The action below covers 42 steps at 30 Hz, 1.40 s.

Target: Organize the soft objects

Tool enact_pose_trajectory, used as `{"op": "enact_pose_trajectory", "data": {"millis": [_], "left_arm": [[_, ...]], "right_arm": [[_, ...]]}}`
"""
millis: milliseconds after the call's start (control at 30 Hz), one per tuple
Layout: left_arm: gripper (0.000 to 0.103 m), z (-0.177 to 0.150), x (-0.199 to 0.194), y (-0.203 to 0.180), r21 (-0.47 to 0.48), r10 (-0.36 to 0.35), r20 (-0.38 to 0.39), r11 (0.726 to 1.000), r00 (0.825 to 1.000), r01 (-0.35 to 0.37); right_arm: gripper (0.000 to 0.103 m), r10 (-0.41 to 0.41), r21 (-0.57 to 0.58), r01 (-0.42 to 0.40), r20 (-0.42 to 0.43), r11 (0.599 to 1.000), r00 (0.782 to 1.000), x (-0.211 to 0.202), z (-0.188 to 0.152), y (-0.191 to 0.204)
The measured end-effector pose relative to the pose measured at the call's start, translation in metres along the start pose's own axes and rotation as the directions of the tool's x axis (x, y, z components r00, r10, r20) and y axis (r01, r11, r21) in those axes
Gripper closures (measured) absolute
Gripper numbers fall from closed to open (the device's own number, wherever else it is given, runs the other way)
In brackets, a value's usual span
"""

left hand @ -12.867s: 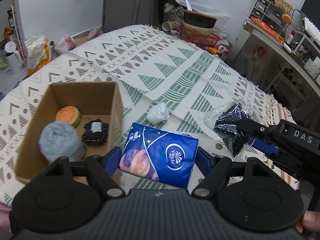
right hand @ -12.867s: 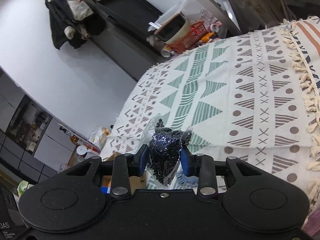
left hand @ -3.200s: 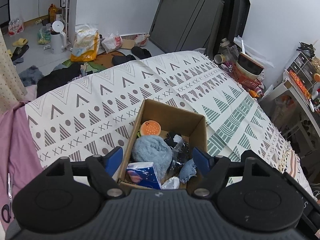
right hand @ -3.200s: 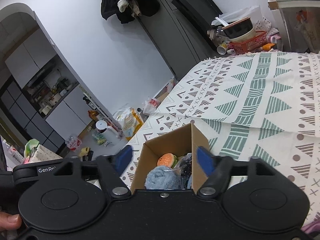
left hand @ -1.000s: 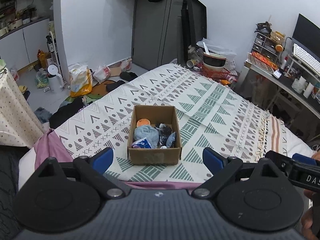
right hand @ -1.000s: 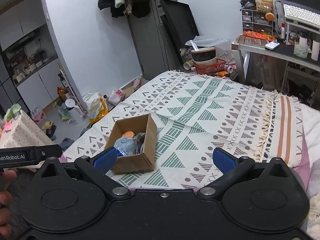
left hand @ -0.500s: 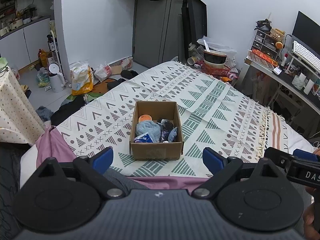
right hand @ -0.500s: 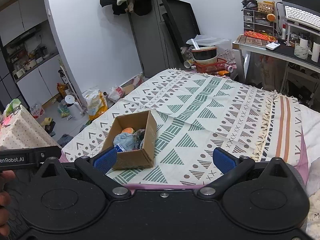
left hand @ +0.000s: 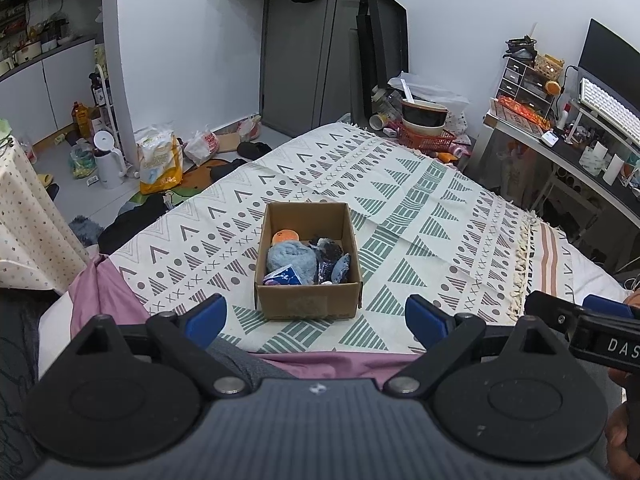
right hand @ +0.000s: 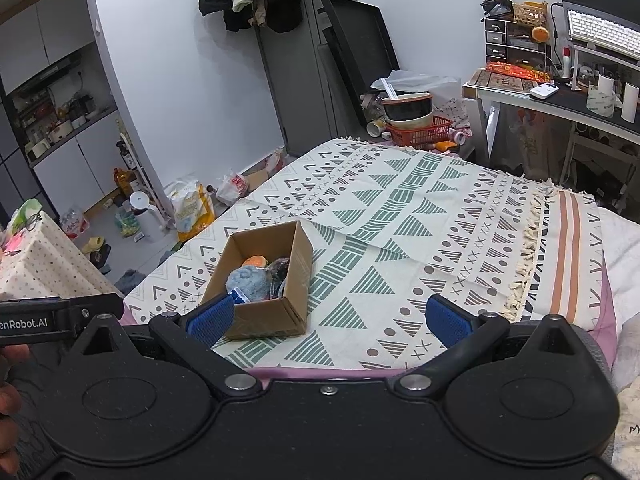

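A brown cardboard box [left hand: 308,304] [right hand: 264,318] stands on the patterned bedspread [left hand: 420,216] [right hand: 400,216]. Inside it lie a grey-blue fluffy ball [left hand: 290,257] [right hand: 248,280], an orange round toy [left hand: 285,236] [right hand: 256,260], a blue tissue pack [left hand: 283,277] and a dark bag of black bits [left hand: 330,254]. My left gripper [left hand: 316,316] is held back from the bed, open, with nothing between its fingers. My right gripper [right hand: 328,318] is open too, pulled back, the box just left of its centre.
A desk [right hand: 560,100] with a keyboard and clutter stands to the right of the bed. A red basket with bowls [left hand: 426,128] sits beyond the far corner. Bags, a kettle and bottles litter the floor [left hand: 120,160] at the left. A dotted cloth [left hand: 24,220] hangs nearby.
Both grippers have drawn back and up from the box, so it looks smaller. The tissue pack and the dark bag, held 12.9 s ago, now lie in the box.
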<state>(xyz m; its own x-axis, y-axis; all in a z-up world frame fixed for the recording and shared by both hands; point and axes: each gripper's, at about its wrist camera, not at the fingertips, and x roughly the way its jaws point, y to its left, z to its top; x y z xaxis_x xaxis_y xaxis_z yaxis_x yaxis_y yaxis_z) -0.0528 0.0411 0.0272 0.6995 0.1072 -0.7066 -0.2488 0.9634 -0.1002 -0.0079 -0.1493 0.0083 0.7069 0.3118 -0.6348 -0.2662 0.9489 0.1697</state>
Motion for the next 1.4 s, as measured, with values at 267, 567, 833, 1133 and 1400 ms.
{"op": "enact_pose_trajectory", "data": {"millis": [267, 567, 833, 1133, 1400], "left_arm": [[0.008, 0.0005, 0.0021, -0.0003, 0.000, -0.011, 0.003, 1.000, 1.000, 0.011], [0.008, -0.0008, 0.0015, 0.0005, -0.001, -0.005, 0.001, 1.000, 1.000, 0.005], [0.008, -0.0007, 0.0013, 0.0011, -0.004, -0.006, -0.001, 1.000, 1.000, 0.006], [0.008, -0.0007, 0.0010, 0.0001, -0.002, -0.001, -0.003, 1.000, 1.000, 0.001], [0.008, -0.0001, 0.0012, -0.0006, -0.001, 0.001, -0.004, 1.000, 1.000, -0.001]], "right_arm": [[0.000, -0.002, 0.003, 0.002, -0.004, 1.000, 1.000, 0.0004, -0.0001, 0.0005], [0.000, 0.003, 0.001, -0.003, -0.001, 1.000, 1.000, 0.0003, -0.0016, 0.0000], [0.000, 0.005, 0.001, -0.005, 0.000, 1.000, 1.000, -0.0004, -0.0033, -0.0005], [0.000, 0.004, 0.003, -0.004, 0.002, 1.000, 1.000, -0.0020, -0.0034, -0.0013], [0.000, 0.002, 0.005, -0.002, 0.001, 1.000, 1.000, -0.0021, -0.0035, -0.0012]]}}
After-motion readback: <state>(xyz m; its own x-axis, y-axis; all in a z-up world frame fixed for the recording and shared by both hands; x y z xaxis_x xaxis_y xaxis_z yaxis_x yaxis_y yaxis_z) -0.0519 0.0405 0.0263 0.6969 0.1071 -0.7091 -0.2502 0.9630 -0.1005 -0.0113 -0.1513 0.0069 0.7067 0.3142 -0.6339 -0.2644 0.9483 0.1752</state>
